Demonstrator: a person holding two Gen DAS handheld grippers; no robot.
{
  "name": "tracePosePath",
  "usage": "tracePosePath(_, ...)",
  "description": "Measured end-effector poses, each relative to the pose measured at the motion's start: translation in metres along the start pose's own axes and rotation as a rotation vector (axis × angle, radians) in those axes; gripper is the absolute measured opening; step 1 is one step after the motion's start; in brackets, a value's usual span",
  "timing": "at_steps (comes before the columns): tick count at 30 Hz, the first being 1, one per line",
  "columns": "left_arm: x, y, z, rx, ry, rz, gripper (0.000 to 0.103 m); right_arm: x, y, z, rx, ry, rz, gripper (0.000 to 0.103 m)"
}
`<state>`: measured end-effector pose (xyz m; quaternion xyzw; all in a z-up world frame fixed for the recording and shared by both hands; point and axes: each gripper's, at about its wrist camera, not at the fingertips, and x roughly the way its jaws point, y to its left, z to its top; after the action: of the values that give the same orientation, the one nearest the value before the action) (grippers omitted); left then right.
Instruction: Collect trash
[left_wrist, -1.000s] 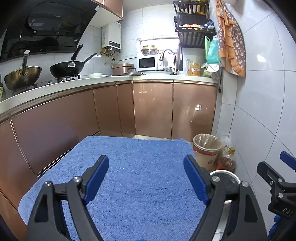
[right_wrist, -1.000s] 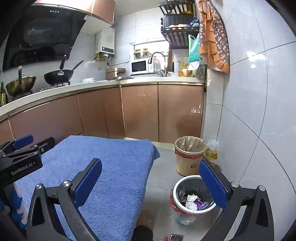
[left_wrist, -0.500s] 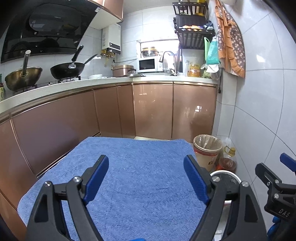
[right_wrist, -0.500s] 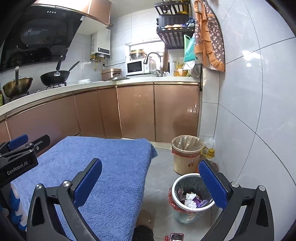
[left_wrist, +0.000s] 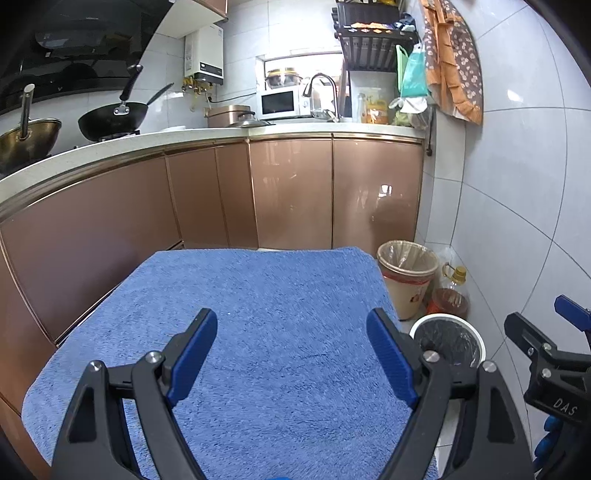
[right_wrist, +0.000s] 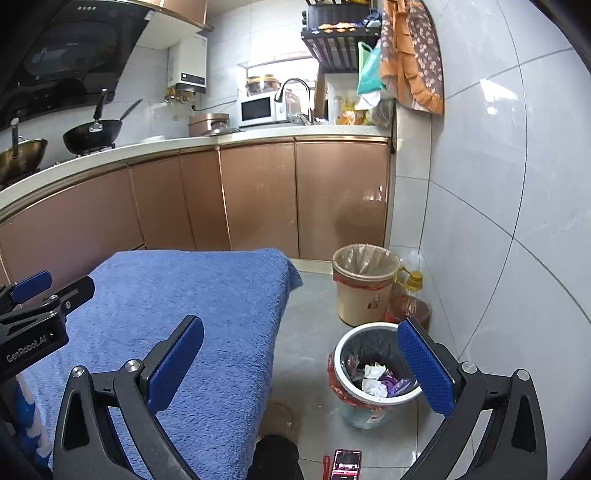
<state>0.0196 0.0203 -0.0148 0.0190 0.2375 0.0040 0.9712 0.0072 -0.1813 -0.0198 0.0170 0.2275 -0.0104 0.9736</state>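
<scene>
Grippers first: left gripper (left_wrist: 291, 354) spread wide, nothing between the blue pads, hovering over the blue towel (left_wrist: 258, 332). Right gripper (right_wrist: 301, 369) likewise spread and empty, hanging past the towel's right edge above the floor.

Trash: crumpled white paper and purple wrappers (right_wrist: 376, 380) lie inside the white-rimmed bin (right_wrist: 347, 339) on the floor, just right of the towel-covered table. No loose scrap visible on the towel in either view.

Judgement: collection looks at or near its end. If any piece remains, scan the towel before moving, approach from above with pads straddling the item, release only when directly over the bin mouth.

Obstacles: phone (right_wrist: 345, 465) on the floor near the bin; dark object (right_wrist: 275, 458) at the table's foot, identity unclear. Farther on, beige lined bin (right_wrist: 364, 284) with oil bottle (right_wrist: 410, 295) just beside it, against the wall. Copper cabinets (right_wrist: 258, 195) and counter with wok (right_wrist: 92, 134) behind, well apart.
</scene>
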Motion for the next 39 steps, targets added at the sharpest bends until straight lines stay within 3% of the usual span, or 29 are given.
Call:
tracePosePath(13, 0.015, -0.008, -0.006, 0.032, 0.022, -0.024, 0.083, 0.020, 0.000, -0.008, 0.003, 0.043, -0.011, 0.103)
tracePosePath(39, 0.005, -0.010, -0.002, 0.049, -0.011, -0.029, 0.083, 0.020, 0.002, -0.007, -0.005, 0.035, -0.013, 0.103)
